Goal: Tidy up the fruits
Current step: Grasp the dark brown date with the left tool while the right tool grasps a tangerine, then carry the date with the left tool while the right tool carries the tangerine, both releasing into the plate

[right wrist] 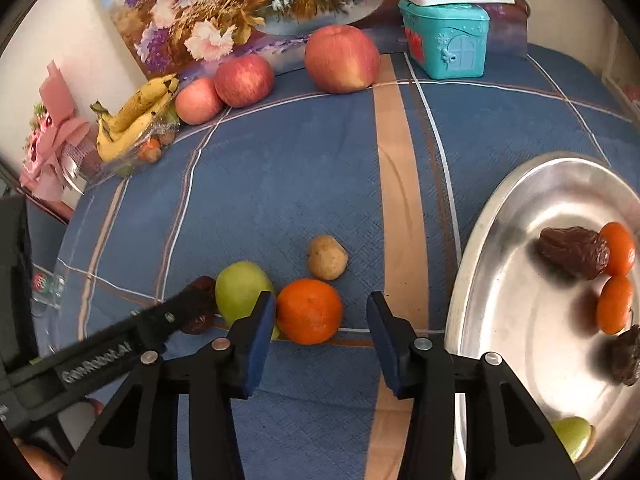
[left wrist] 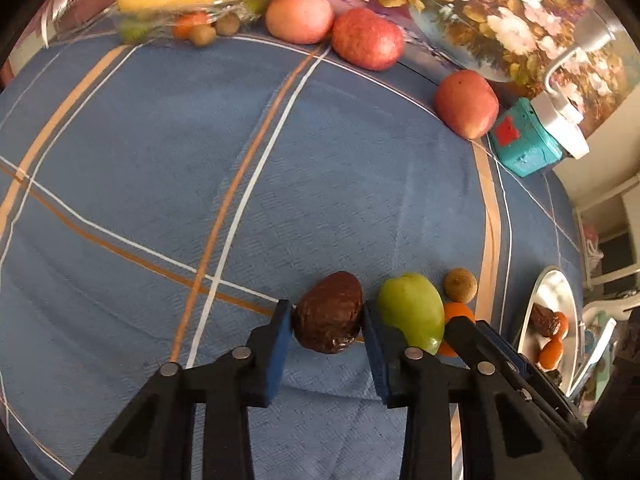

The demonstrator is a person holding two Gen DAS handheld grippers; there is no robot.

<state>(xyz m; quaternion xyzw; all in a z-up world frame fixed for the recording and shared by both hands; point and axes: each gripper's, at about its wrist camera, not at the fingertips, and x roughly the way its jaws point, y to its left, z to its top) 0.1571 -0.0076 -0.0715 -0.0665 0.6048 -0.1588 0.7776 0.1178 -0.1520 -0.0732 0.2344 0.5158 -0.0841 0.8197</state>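
Blue plaid tablecloth (left wrist: 168, 168): woven cloth, matt, faint crinkled texture. Round tray (right wrist: 520, 320): bare metal, polished, mirrors the fruit on it. Gripper fingers (left wrist: 224, 392): black matt plastic; pads (left wrist: 280, 344) blue, dull, rubbery or foam look. Date (left wrist: 329, 312): dark, wrinkled, slightly glossy skin. Green fruit (left wrist: 412, 310): smooth, waxy sheen. Mandarin (right wrist: 309, 311): fine-pitted peel, low gloss. Small brown fruit (right wrist: 327, 257): dull, rough. Teal box (right wrist: 446, 40): moulded plastic, semi-gloss.
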